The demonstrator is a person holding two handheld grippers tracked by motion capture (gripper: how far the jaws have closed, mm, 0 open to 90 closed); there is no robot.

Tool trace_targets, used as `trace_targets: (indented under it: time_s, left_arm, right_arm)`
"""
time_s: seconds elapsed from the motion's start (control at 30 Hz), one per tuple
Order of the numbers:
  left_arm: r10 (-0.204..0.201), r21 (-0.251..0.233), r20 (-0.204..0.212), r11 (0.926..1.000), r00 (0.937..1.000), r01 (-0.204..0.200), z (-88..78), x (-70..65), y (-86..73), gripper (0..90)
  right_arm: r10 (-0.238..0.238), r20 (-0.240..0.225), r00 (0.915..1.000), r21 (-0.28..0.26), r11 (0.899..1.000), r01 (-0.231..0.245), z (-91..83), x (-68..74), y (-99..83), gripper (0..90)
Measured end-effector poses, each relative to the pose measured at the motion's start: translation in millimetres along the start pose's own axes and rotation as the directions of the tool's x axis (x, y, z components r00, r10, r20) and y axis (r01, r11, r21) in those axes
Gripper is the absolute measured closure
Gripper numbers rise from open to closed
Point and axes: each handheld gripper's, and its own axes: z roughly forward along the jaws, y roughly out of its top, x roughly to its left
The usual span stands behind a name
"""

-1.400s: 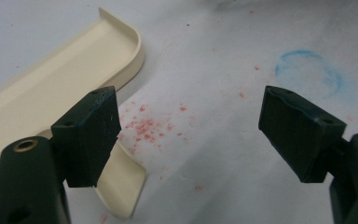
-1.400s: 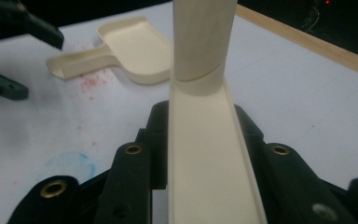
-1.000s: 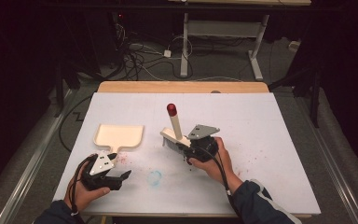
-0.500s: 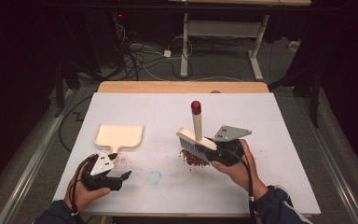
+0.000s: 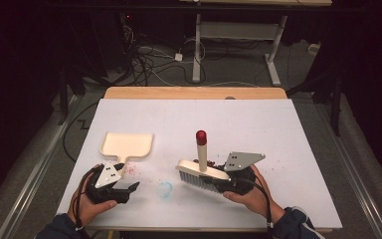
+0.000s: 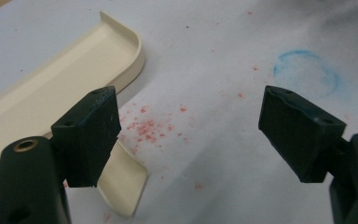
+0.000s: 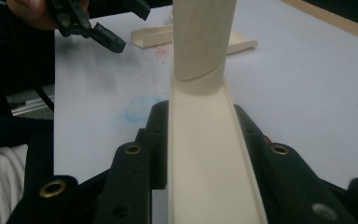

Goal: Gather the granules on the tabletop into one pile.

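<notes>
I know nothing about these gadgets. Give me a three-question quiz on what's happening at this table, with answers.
1. True or false: the right gripper has its jaws shut on the brush.
2. Which lies closer to the dustpan: (a) the left gripper, (b) the right gripper?
3. What colour are the crumbs scattered beside the dustpan's handle?

Key: 1 true. 2 (a). 3 red.

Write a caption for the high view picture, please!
Right gripper sweeps a cream brush across red crumbs toward the dustpan.
</notes>
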Motion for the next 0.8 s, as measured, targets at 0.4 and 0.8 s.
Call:
trace_targets:
  time_s: [0.4,0.8]
  left_arm:
    - [0.016,0.007,-0.012,0.9999,0.9998,-0.015,-0.7,-1.7,0.3,20.1]
    - [0.015,0.007,-0.016,0.9999,0.9997,-0.015,-0.1,-1.8,0.9,20.1]
  right_arm:
    - [0.021,0.01,0.9997,0.029,0.999,-0.021,-41.3,6.5,-18.5,67.1]
    - [0.107,0.038,0.9935,0.095,0.989,-0.11,-107.1,-1.2,-49.9,67.0]
